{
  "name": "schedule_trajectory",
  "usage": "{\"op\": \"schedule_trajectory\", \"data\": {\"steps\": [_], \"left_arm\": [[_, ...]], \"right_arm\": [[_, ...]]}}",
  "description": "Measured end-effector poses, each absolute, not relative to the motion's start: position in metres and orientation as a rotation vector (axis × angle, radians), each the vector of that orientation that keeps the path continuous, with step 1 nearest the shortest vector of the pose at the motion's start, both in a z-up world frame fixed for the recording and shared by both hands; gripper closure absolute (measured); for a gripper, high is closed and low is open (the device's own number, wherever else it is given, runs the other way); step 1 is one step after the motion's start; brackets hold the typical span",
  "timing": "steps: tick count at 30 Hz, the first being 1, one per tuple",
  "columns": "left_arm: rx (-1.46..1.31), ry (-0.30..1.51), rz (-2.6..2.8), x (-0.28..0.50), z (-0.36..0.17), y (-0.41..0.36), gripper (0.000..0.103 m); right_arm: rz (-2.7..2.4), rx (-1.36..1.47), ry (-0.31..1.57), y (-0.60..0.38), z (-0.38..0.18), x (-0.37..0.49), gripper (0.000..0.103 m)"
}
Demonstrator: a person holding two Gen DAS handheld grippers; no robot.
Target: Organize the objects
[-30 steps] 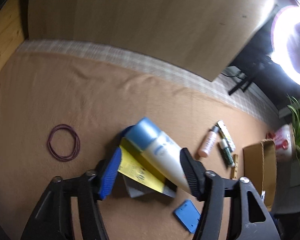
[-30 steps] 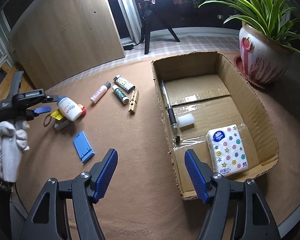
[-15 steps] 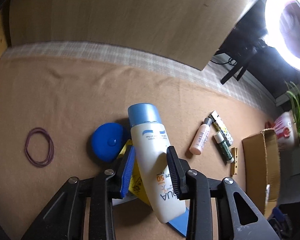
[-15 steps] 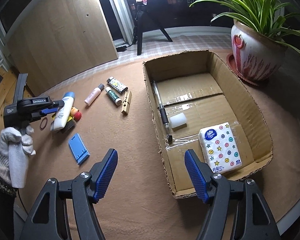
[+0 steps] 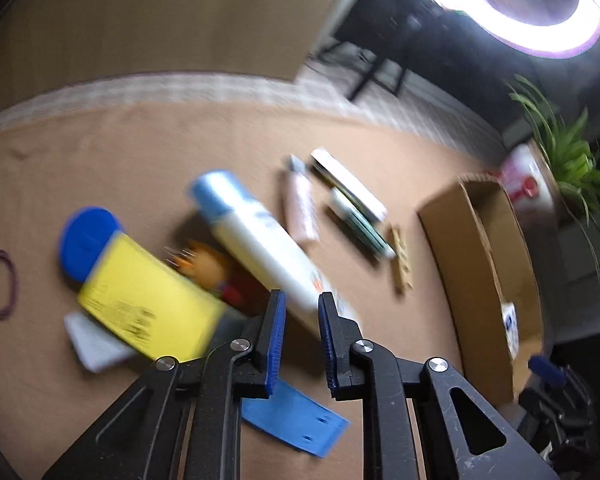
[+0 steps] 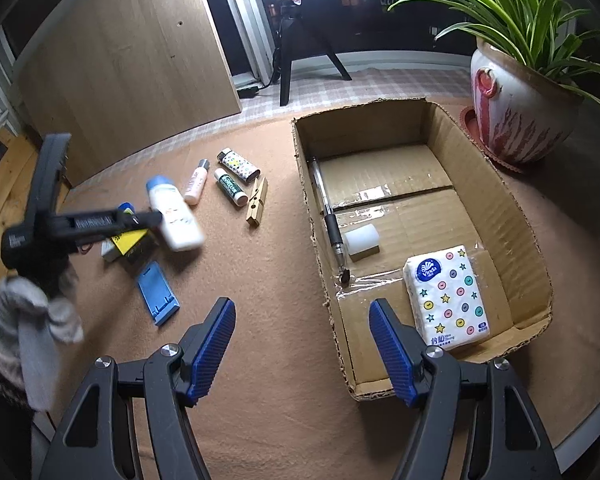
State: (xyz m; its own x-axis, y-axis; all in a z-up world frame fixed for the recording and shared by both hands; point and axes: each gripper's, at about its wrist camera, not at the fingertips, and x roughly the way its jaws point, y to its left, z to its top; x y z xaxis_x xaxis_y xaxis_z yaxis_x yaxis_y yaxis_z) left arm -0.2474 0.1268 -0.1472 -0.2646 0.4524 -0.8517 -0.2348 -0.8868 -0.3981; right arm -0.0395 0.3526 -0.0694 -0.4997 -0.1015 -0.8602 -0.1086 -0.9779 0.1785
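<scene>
Above the tan surface point(image 6: 260, 280), the left claw point(image 5: 302, 320) is closing on the base of a white bottle point(image 5: 260, 240) with a blue cap, its pads pressing it. The right claw point(image 6: 302, 344) hangs half open, empty, at the cardboard box's point(image 6: 512, 216) near corner; a tissue pack point(image 6: 448, 296) lies inside.

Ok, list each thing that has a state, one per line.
Left gripper: jaws closing on the white bottle.
White bottle: capped, lifted off the cloth.
Right gripper: open, holding nothing.
Box: open, partly filled.
Tissue pack: flat in the box.
Clothespin: shut, on the cloth.
</scene>
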Motion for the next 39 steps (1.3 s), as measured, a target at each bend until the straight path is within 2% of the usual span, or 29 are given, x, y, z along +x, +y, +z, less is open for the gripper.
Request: {"op": "schedule_trajectory", "data": {"steps": [2, 6, 7, 11, 15, 24, 25, 27, 30, 36, 39], "left_arm": [[-1.578, -0.260, 2.150, -0.239, -0.152, 0.135, 0.091], [-1.575, -0.260, 2.104, -0.228, -0.152, 0.145, 0.091], [-1.579, -0.274, 2.099, -0.226, -0.149, 0.144, 0.087], [-1.530, -0.270, 2.209, -0.224, -0.122, 0.121, 0.053], [-1.544, -0.313, 2.326, -0.240, -0.115, 0.082, 0.053], [-1.668, -0.439, 2.380, -0.272, -0.139, 0.022, 0.055], [-1.666, -0.436, 2.368, -0.272, -0.141, 0.024, 0.058], [-1.667, -0.397, 2.337, -0.270, -0.144, 0.033, 0.077], [-1.638, -0.333, 2.294, -0.260, -0.142, 0.047, 0.085], [-1.634, -0.238, 2.224, -0.232, -0.147, 0.072, 0.086], [-1.595, -0.261, 2.237, -0.227, -0.138, 0.079, 0.086]], "right_arm": [[2.693, -1.567, 0.329, 0.354, -0.070, -0.039, 0.037], [2.689, -1.566, 0.344, 0.359, -0.070, -0.037, 0.037], [2.689, -1.564, 0.343, 0.360, -0.069, -0.036, 0.037], [2.691, -1.563, 0.354, 0.363, -0.070, -0.033, 0.037], [2.690, -1.568, 0.357, 0.364, -0.072, -0.033, 0.037], [2.705, -1.605, 0.318, 0.350, -0.075, -0.034, 0.037], [2.706, -1.607, 0.312, 0.349, -0.075, -0.034, 0.037], [2.705, -1.607, 0.303, 0.348, -0.075, -0.033, 0.037], [2.701, -1.603, 0.305, 0.350, -0.074, -0.033, 0.037], [2.704, -1.609, 0.299, 0.348, -0.074, -0.034, 0.037], [2.707, -1.629, 0.291, 0.341, -0.077, -0.037, 0.037]]}}
